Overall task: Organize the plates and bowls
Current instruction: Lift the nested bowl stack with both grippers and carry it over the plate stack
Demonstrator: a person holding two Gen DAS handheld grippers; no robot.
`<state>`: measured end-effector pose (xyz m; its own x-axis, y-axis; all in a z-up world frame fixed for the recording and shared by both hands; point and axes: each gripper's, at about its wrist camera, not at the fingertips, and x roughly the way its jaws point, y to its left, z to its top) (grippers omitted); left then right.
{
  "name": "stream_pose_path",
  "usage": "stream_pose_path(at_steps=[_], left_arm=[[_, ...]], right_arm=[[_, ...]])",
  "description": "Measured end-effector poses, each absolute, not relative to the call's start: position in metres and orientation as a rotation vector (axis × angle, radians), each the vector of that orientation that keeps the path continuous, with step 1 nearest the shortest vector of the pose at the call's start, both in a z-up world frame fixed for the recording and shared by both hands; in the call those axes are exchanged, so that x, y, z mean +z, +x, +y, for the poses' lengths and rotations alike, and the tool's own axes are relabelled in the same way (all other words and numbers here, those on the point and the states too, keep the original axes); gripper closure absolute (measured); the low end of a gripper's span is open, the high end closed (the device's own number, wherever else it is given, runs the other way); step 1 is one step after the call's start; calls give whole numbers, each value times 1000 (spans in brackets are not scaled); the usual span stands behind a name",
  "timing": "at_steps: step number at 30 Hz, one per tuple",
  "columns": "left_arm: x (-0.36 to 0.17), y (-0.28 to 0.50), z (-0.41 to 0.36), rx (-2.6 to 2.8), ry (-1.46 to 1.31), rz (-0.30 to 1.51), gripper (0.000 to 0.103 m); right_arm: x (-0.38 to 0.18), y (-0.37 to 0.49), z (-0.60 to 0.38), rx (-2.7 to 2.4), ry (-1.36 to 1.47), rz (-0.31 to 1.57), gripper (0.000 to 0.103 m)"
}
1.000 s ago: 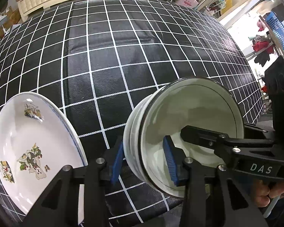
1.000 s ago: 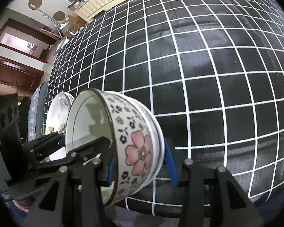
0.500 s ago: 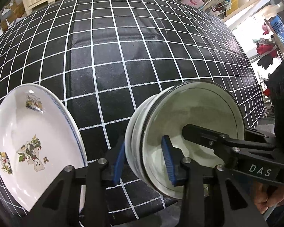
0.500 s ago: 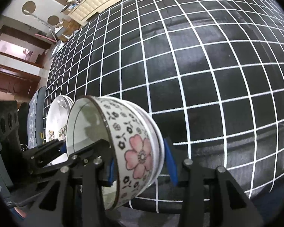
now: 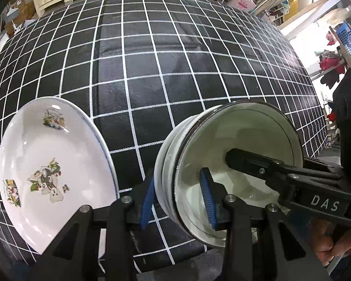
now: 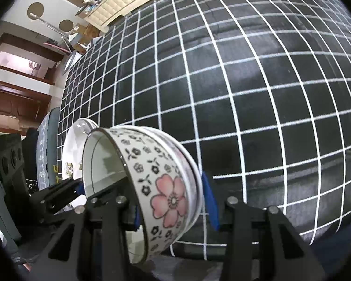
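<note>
A stack of nested bowls point(image 5: 224, 171) hangs tipped on its side in the lower right of the left wrist view, its mouth turned toward the right of the frame, above the near edge of a black tablecloth with a white grid point(image 5: 175, 70). Both grippers hold this same stack. The left gripper point(image 5: 177, 199) has one blue pad against the outer wall at lower centre and the other inside the bowl's hollow, so its fingers stand fairly narrow, clamped across the stacked rims. The right gripper point(image 6: 173, 201), seen in its own view at lower centre, pinches the stack too: one pad lies inside the mouth and the other point(image 6: 209, 201) sits at the outside of the flower-patterned wall point(image 6: 168, 199), though a sliver of gap there leaves me unsure how firmly it presses. A white plate with small printed figures point(image 5: 51, 175) lies on the cloth at lower left of the left view, apart from the bowls. The bowls look like glazed ceramic: stiff, fairly heavy as a stack, slick under rubber pads, and likely to chip or break if they slip or knock together. Nested loosely and tilted, the inner ones could slide out, so I judge the rim the right place to take hold, pinching all walls together and keeping the mouth from tipping further down.
</note>
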<state>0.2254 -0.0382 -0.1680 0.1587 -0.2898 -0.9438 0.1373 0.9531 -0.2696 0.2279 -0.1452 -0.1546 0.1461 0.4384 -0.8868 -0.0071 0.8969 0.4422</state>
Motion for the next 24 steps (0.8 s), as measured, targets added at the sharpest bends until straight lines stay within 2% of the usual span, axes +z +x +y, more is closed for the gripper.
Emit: stream_pose_path(at_steps=[14, 24], left_arm=[[-109, 223, 32, -203, -165, 1280, 67], [-114, 205, 116, -79, -238, 1295, 67]], right_arm=[[-115, 242, -63, 465, 294, 1352, 56], [-133, 243, 15, 560, 214, 1416, 56]])
